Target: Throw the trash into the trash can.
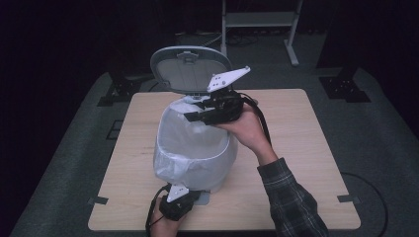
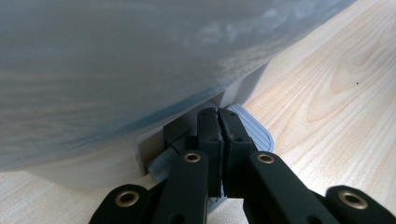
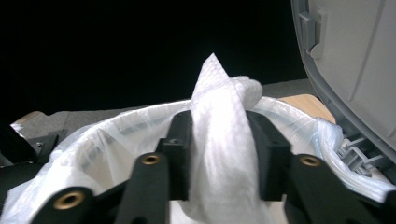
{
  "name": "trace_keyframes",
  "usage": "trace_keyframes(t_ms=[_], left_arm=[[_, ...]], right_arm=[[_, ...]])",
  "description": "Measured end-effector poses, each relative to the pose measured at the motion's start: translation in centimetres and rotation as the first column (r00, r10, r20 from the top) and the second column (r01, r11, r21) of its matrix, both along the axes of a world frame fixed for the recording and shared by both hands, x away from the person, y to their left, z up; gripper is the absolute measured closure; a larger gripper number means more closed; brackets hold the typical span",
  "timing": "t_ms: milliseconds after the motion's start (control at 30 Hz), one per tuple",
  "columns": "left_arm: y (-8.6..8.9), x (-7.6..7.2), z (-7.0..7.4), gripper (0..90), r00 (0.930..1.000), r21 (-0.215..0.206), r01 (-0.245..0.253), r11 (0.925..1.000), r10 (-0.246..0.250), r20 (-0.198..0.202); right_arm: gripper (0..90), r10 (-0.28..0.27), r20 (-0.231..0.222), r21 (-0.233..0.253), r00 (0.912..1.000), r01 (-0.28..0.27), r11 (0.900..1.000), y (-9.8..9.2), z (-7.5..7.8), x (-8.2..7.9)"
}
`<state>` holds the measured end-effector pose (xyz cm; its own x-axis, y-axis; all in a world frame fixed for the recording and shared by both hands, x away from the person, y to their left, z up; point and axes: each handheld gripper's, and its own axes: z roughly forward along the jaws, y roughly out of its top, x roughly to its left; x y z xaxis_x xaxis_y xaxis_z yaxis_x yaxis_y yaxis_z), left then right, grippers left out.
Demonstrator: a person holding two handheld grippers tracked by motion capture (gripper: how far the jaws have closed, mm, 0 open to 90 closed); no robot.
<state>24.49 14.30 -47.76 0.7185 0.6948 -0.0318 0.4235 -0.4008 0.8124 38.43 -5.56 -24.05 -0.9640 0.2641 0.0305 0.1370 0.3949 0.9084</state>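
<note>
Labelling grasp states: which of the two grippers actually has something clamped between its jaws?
The right gripper, over the open grey pedal bin: its jaws are shut on a crumpled white paper towel. The left gripper has jaws closed on nothing, tips on the bin's grey foot pedal.

No legible text or labels anywhere.

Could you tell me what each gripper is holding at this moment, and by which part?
The right gripper pinches a crumpled white paper towel around its middle, above the lined bin. The left gripper holds nothing; its shut jaws press the bin's pedal.
</note>
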Motion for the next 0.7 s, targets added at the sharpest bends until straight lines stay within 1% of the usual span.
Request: trace_keyframes(t_ms=[100, 233, 267, 333, 433, 700], left_arm=[[0.0, 0.01, 0.0, 88.6, 1.0, 0.0, 0.001, 1.0, -0.001, 0.0], [0.0, 0.01, 0.0, 88.6, 1.0, 0.0, 0.001, 1.0, -0.001, 0.0], [-0.01, 0.0, 0.0, 88.5, 1.0, 0.0, 0.0, 1.0, 0.0, 0.001], [-0.01, 0.01, 0.0, 88.5, 1.0, 0.001, 0.001, 1.0, -0.001, 0.001], [-0.03, -0.01, 0.0, 88.5, 1.0, 0.0, -0.001, 1.0, 0.001, 0.0], [-0.06, -0.03, -0.01, 88.5, 1.0, -0.005, -0.004, 1.0, 0.004, 0.0]], right_arm=[[56.7, -0.001, 0.008, -0.014, 1.0, 0.001, 1.0, 0.26, -0.08, -0.03], [51.0, 0.0, 0.008, -0.016, 1.0, 0.0, 1.0, 0.45, -0.08, -0.13], [46.3, -0.002, 0.012, -0.014, 0.9999, 0.002, 1.0, 0.47, -0.05, -0.19], [45.4, -0.004, 0.014, -0.015, 0.9999, 0.004, 1.0, 0.46, -0.02, -0.2], [40.6, -0.009, 0.019, -0.01, 0.9998, 0.01, 1.0, 0.46, 0.07, -0.34], [40.3, -0.011, 0.031, -0.008, 0.9994, 0.011, 1.0, 0.12, 0.21, -0.86]])
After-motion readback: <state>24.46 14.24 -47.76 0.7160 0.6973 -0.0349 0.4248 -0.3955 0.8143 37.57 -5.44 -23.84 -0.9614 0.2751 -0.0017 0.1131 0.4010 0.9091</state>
